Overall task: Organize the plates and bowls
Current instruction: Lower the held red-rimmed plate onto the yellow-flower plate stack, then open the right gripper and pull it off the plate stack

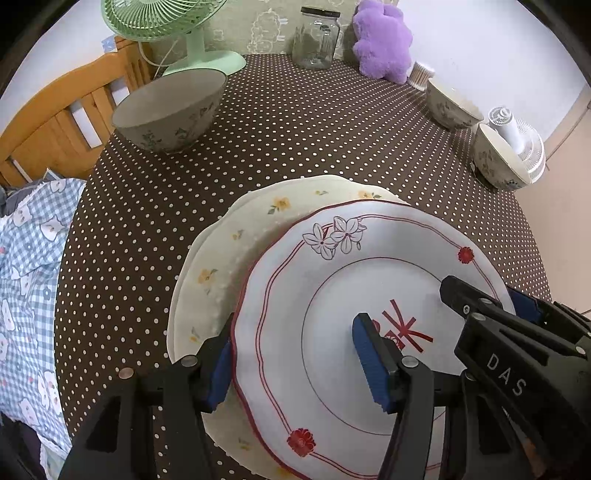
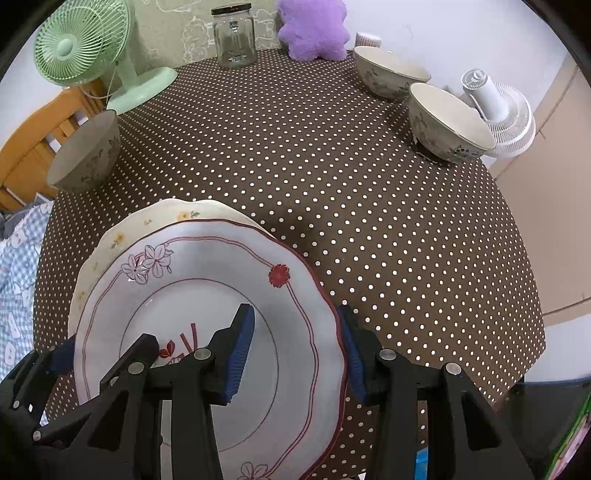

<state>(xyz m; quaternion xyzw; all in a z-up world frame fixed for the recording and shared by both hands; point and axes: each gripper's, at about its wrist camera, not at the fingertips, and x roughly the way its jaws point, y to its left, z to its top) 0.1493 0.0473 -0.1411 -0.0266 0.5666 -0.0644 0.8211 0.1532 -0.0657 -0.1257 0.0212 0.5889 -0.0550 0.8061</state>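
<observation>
A brown polka-dot tablecloth (image 1: 295, 122) meets a patterned green wall (image 1: 240, 26), wooden chair (image 1: 55, 110) alongside.

Gripper lettering: the white capitals "DAS" stand on the black body of the right gripper (image 1: 480, 295), seen at the near right of the left wrist view; the letters run tilted along the arm.
Plate mark: a red sign like a brush character sits in the middle of the white red-rimmed plate (image 1: 332, 295); gripper fingers cover part of it in both views; it cannot be read.
Other writing: none legible on the glass jar (image 1: 316, 38) or the bowls.
</observation>
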